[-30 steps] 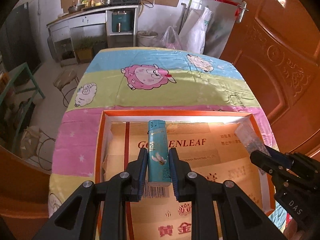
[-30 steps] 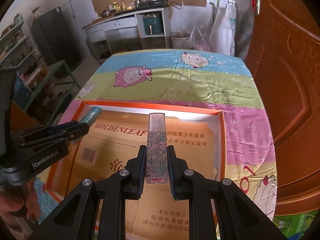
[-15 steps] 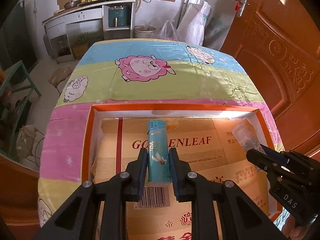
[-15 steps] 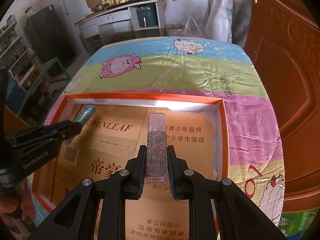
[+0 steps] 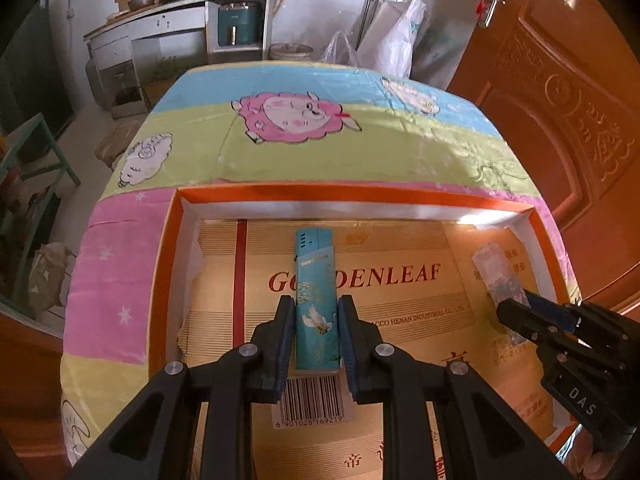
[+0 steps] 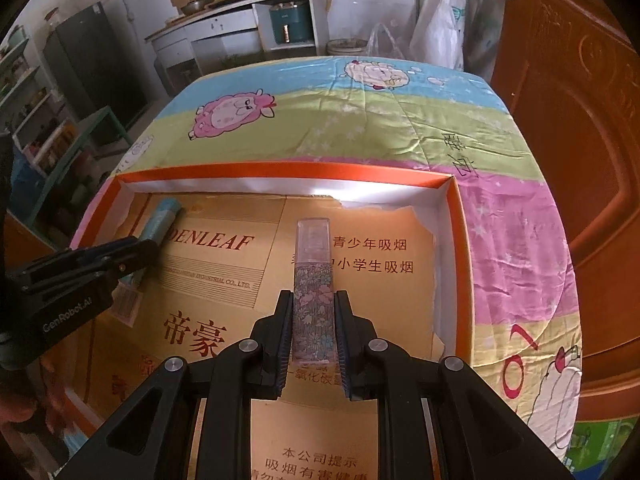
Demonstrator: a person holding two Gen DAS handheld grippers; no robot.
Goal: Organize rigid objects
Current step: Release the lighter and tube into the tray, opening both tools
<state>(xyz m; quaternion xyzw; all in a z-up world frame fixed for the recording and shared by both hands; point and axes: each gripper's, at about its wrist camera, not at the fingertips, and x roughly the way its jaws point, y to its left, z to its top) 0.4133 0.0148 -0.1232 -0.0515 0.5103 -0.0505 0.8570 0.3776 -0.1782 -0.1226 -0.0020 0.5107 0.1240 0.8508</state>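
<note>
L gripper [image 5: 316, 334] pinches the teal lighter [image 5: 316, 300] and R gripper [image 6: 312, 334] pinches the floral lighter [image 6: 312, 300]; each long axis runs straight out along the fingers, tips slanting down over the box floor. Both hang inside the orange-rimmed box [image 5: 352, 192], L nearer its left wall, R nearer its right, well apart; set-down prob. just needs lowering. Box sits on a cartoon-sheep cloth [image 5: 300, 152]; kitchen counter [image 5: 180, 4] behind, wooden door [image 5: 580, 120] to the right.

Left gripper [image 5: 313, 334]: tilted steeply down, jaws nearly closed, pads clamped on sides of teal lighter [image 5: 316, 300]; lighter sticks out forward past fingertips.
Right gripper [image 6: 313, 330]: same steep downward tilt, jaws fully drawn in, clamped on floral lighter [image 6: 313, 292].
Grippers side by side, near, not touching; each visible in other's view.
</note>
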